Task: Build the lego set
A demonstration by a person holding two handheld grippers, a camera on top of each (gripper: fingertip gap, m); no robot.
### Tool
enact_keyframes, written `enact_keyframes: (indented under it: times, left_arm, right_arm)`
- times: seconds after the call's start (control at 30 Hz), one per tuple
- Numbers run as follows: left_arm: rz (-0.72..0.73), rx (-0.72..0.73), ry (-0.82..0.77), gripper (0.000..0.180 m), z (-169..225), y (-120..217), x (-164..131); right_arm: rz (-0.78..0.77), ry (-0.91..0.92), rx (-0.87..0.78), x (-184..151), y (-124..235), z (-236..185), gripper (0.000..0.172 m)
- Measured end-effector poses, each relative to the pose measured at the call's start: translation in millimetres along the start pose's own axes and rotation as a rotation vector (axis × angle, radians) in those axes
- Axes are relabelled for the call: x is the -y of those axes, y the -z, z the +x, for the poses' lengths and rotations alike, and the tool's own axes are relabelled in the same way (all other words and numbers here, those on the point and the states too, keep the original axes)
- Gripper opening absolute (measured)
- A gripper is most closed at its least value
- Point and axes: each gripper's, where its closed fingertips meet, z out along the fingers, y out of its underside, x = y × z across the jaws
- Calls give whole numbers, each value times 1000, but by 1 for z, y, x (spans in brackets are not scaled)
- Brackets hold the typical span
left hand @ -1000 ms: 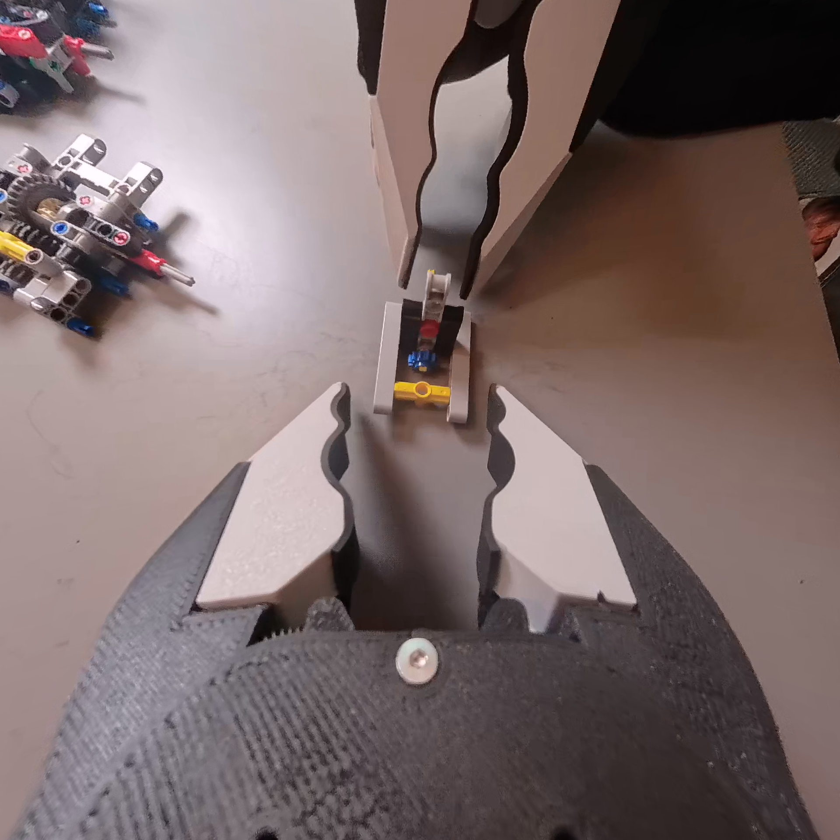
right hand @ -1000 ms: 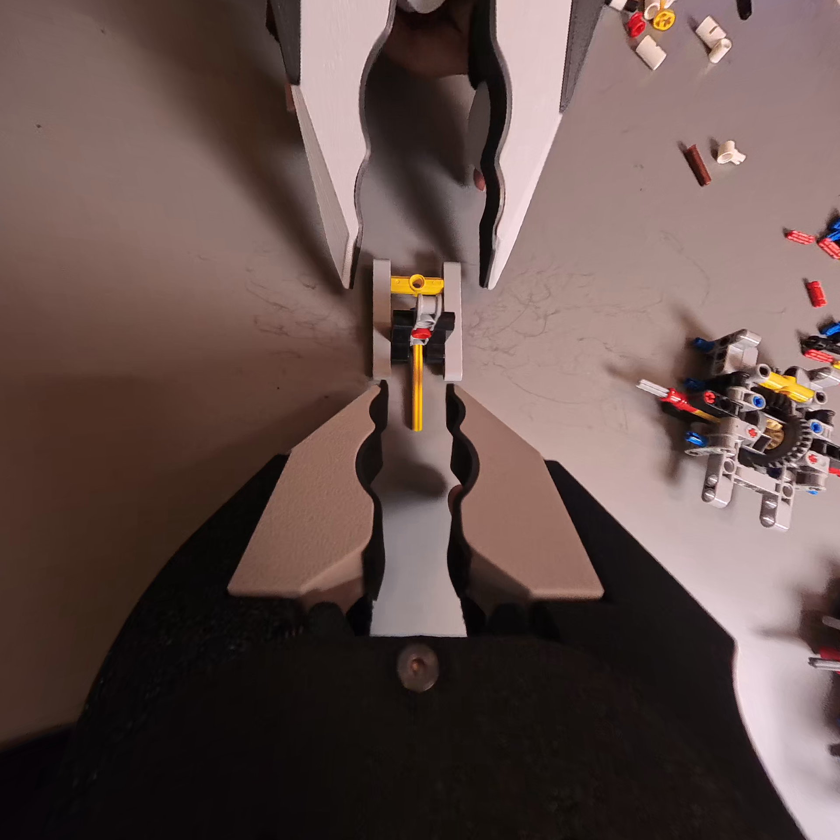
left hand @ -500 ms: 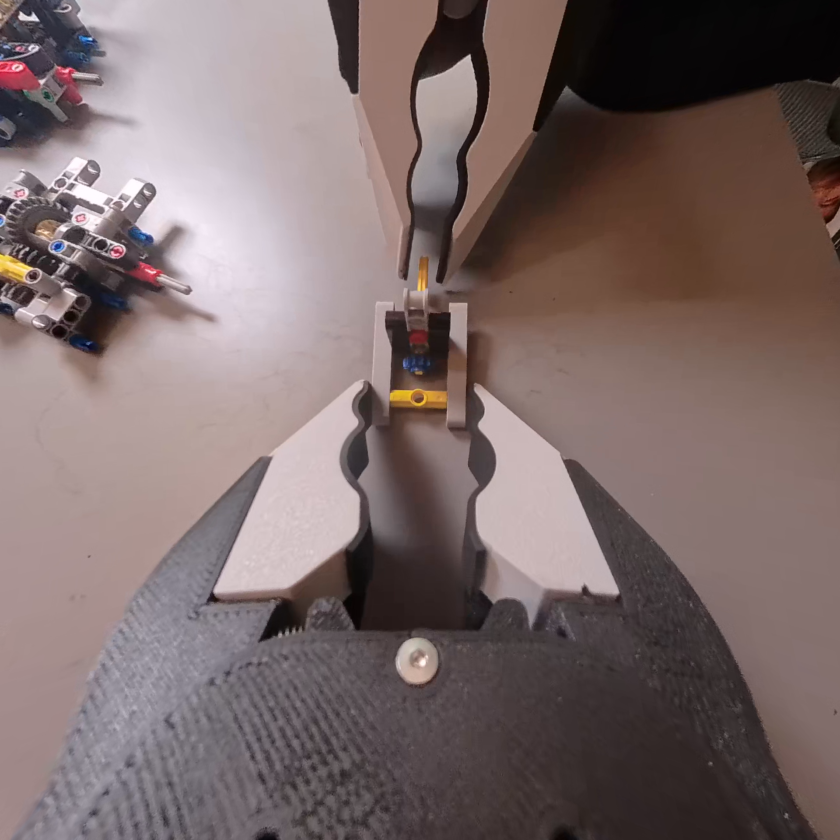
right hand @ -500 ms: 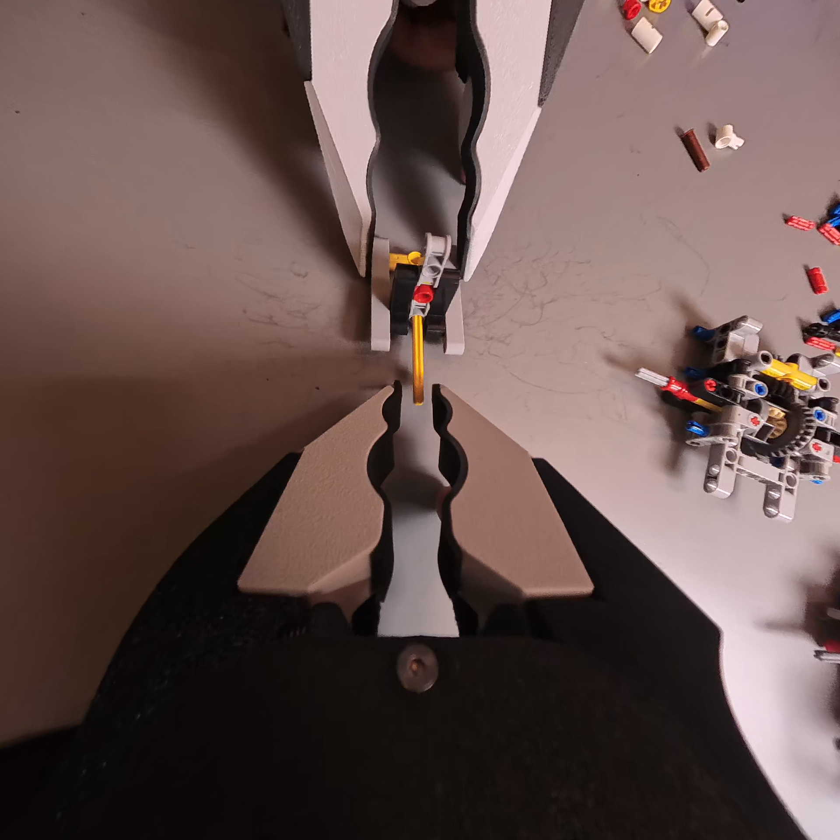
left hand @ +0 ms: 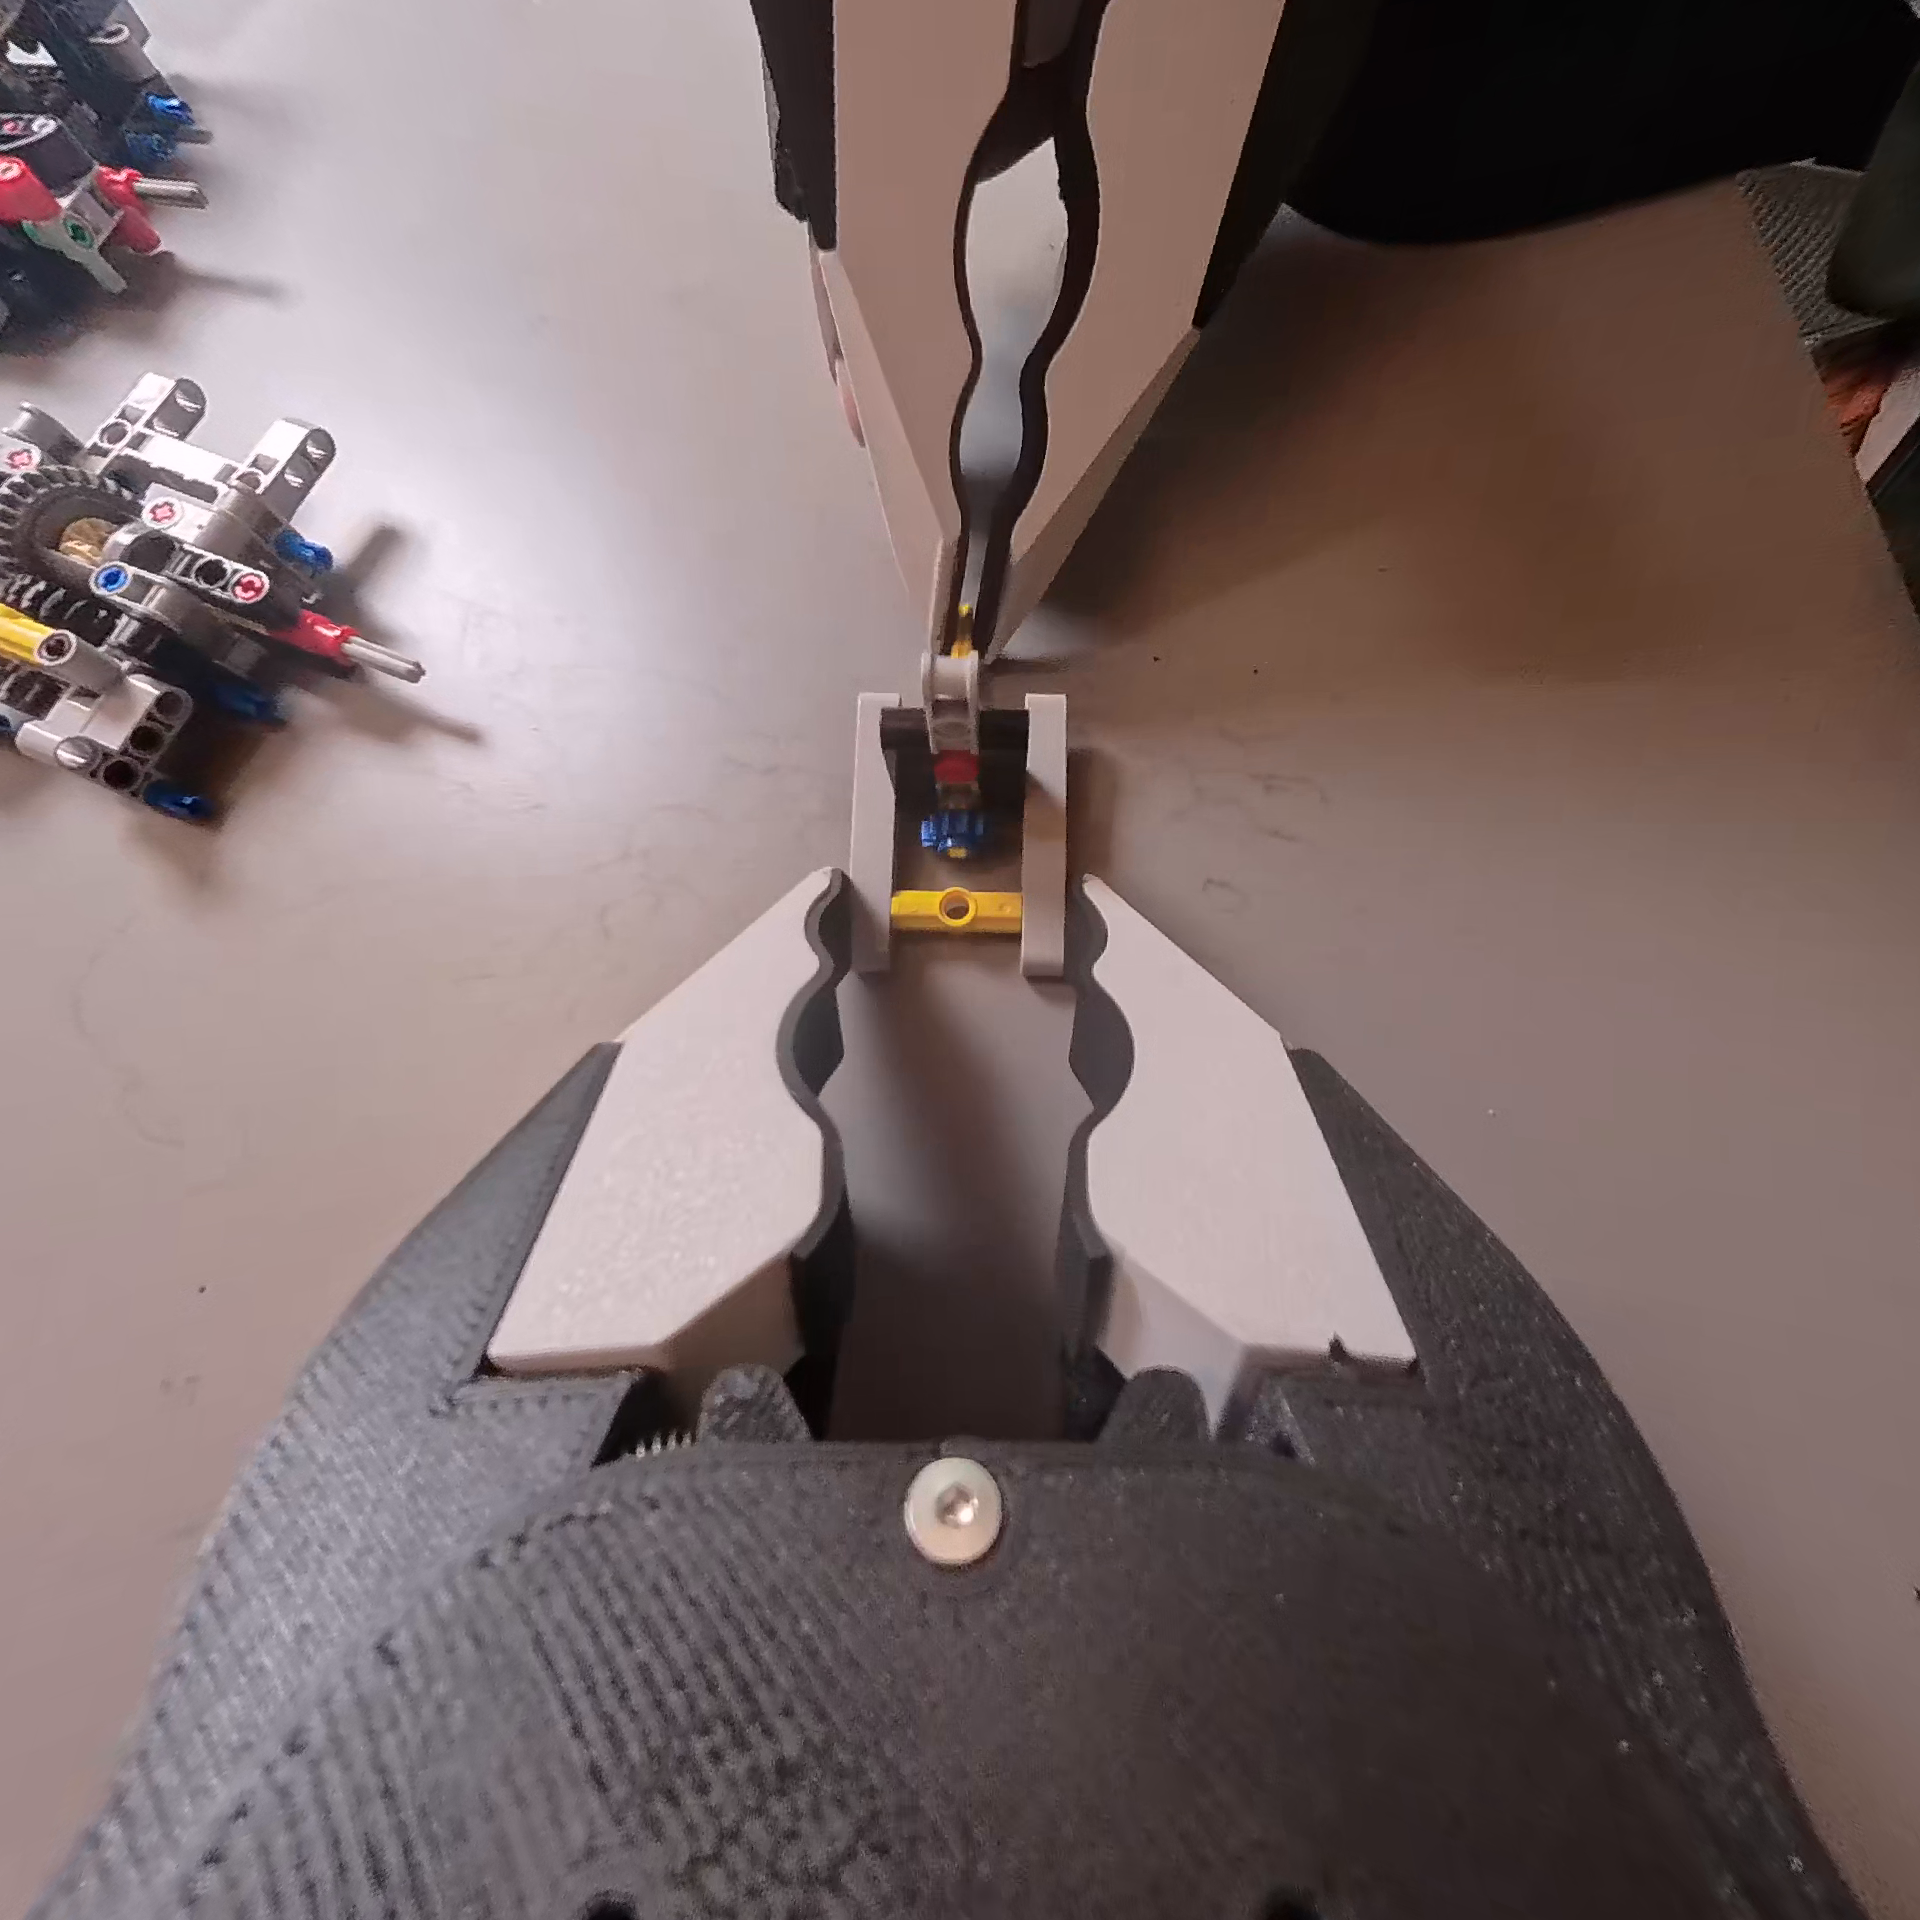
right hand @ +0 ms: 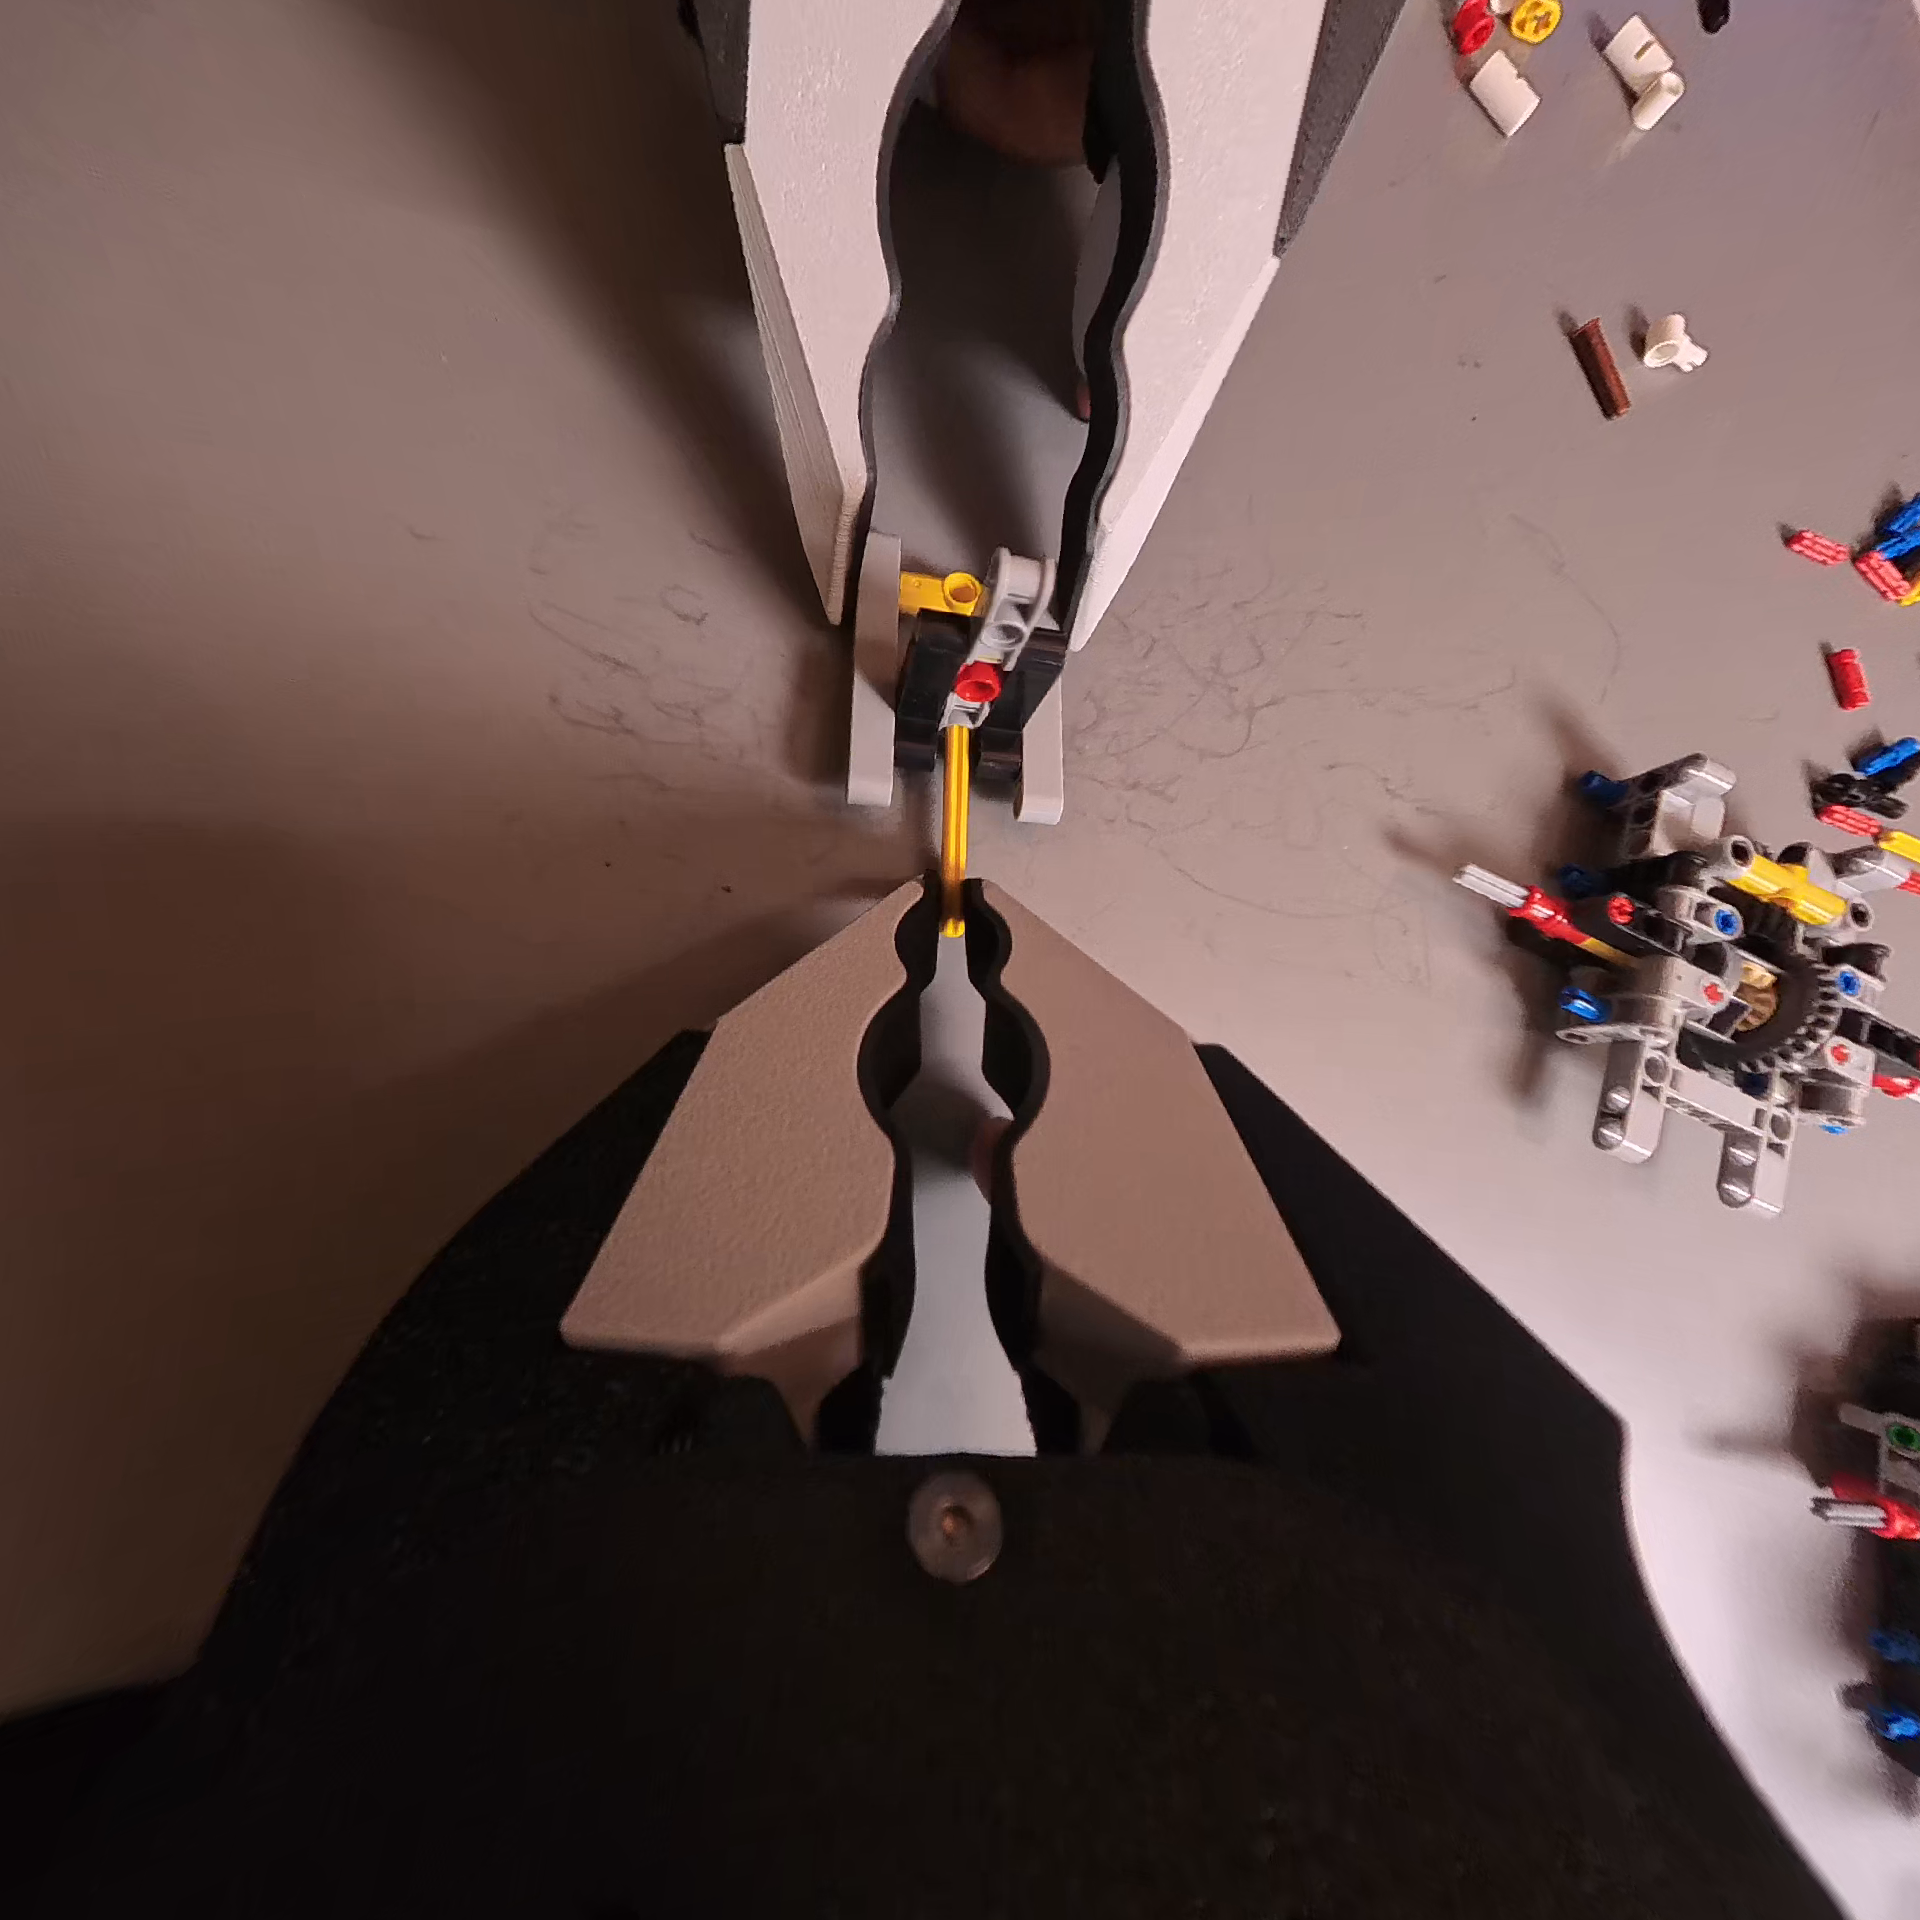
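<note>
Both tongs: black ribbed 3D-printed body w/ silver screw (left hand: 953, 1509) centred just behind the fingers; light grey wedge fingers (left hand: 707, 1122), wavy black pads on inner edges. Right tongs (right hand: 951, 904) same build.

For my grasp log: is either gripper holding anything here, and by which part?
Left gripper clamps the small grey frame by its two side beams. Right gripper pinches the outer tip of the yellow axle sticking out of it.

We see a wheeled brick assembly (right hand: 1756, 987) on the grey table (left hand: 623, 312), loose red, white, perhaps brown pieces (right hand: 1600, 364) scattered nearby.
</note>
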Motion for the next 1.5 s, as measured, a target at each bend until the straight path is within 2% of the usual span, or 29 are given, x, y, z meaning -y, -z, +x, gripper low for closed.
enact_keyframes:
  times: [0.53,0.9,1.5]
  left_arm:
    - [0,4,-6,40,0,0,0]
    - [5,-5,-7,40,2,1,0]
    - [1,-6,-18,40,3,0,0]
  right_arm:
    - [18,-25,9,1,2,0,3]
    - [99,-52,35,11,13,0,2]
    - [-20,-3,0,0,0,-3,3]
